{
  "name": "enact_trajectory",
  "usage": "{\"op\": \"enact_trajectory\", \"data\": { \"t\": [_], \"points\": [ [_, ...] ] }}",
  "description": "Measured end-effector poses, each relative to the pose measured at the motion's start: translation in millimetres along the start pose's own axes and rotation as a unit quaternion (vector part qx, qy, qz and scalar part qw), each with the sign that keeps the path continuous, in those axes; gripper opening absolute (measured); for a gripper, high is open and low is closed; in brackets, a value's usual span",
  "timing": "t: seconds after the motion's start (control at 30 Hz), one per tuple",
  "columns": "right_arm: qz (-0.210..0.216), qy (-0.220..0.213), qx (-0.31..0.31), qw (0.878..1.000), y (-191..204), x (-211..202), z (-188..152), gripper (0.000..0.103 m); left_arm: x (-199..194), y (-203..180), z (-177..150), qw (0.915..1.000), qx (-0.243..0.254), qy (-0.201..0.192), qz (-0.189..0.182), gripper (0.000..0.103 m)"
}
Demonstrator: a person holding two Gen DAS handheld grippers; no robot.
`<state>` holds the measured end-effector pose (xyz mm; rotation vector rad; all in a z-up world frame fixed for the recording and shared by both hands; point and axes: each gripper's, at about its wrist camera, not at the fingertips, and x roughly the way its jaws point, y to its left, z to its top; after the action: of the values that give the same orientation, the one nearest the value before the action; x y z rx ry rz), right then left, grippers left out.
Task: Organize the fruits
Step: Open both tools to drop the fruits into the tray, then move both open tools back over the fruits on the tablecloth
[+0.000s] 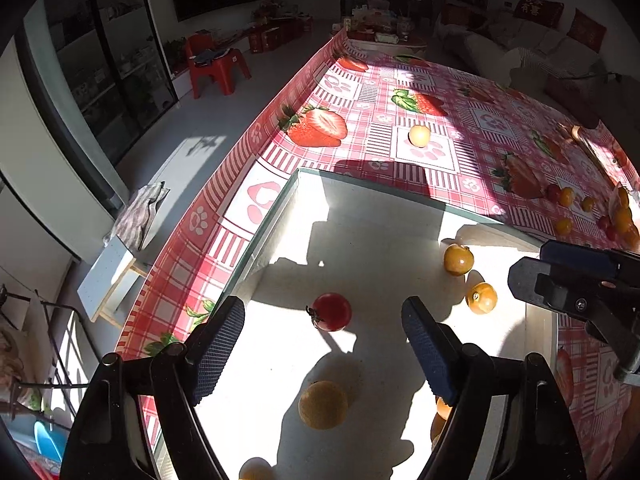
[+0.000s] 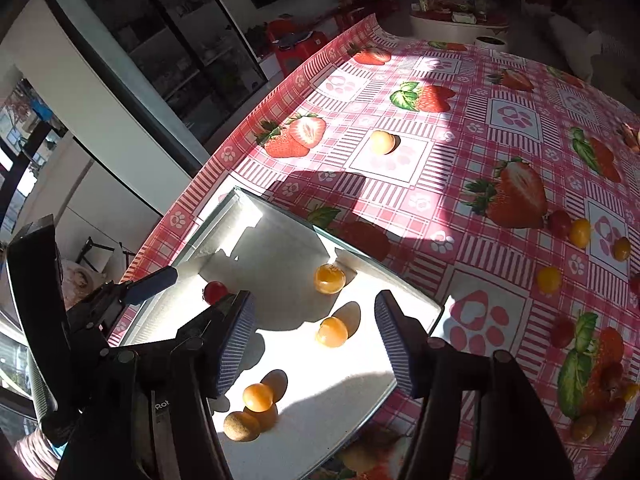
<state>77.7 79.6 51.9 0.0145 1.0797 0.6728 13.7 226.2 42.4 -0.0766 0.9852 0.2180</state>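
Note:
A white tray [image 1: 400, 208] lies on the strawberry tablecloth and also shows in the right wrist view [image 2: 280, 240]. In it sit a red cherry tomato [image 1: 331, 312], also seen from the right wrist [image 2: 215, 291], and several yellow-orange fruits [image 1: 458, 259] [image 1: 481, 298] [image 1: 323, 405] [image 2: 329, 278] [image 2: 331, 332] [image 2: 258, 397]. My left gripper [image 1: 322, 360] is open and empty above the tray, the tomato just ahead between its fingers. My right gripper [image 2: 316, 340] is open and empty over the tray, with a yellow fruit between its fingers.
A pale yellow fruit [image 1: 419, 135] [image 2: 383, 142] lies alone on the cloth beyond the tray. More red and yellow fruits [image 1: 566, 197] [image 2: 580, 233] are scattered on the cloth to the right. The table edge [image 1: 224, 184] drops off at left.

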Motion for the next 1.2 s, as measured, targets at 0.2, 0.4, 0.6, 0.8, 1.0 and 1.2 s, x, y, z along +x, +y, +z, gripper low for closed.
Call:
{"op": "enact_trajectory", "data": {
  "t": [0.2,0.4,0.6,0.8,1.0,1.2],
  "points": [
    [0.007,-0.010,0.019,1.000,-10,-23,-17,0.079,-25,-19,-11,0.9995,0.028,-0.017,-0.003,0.082],
    [-0.007,-0.016,0.043,0.999,-32,-51,-42,0.079,-55,-50,-24,0.9976,0.057,-0.034,-0.020,0.082],
    [-0.042,-0.022,0.072,0.996,-69,-81,-73,0.079,-78,-87,-36,0.9943,0.087,-0.043,-0.043,0.082],
    [-0.099,-0.024,0.093,0.990,-114,-108,-109,0.079,-86,-134,-51,0.9900,0.112,-0.037,-0.078,0.082],
    [-0.152,-0.024,0.130,0.979,-164,-131,-136,0.079,-77,-186,-63,0.9854,0.125,-0.022,-0.113,0.082],
    [-0.183,-0.025,0.143,0.972,-195,-135,-144,0.079,-61,-229,-68,0.9820,0.143,-0.013,-0.122,0.082]
  ]
}}
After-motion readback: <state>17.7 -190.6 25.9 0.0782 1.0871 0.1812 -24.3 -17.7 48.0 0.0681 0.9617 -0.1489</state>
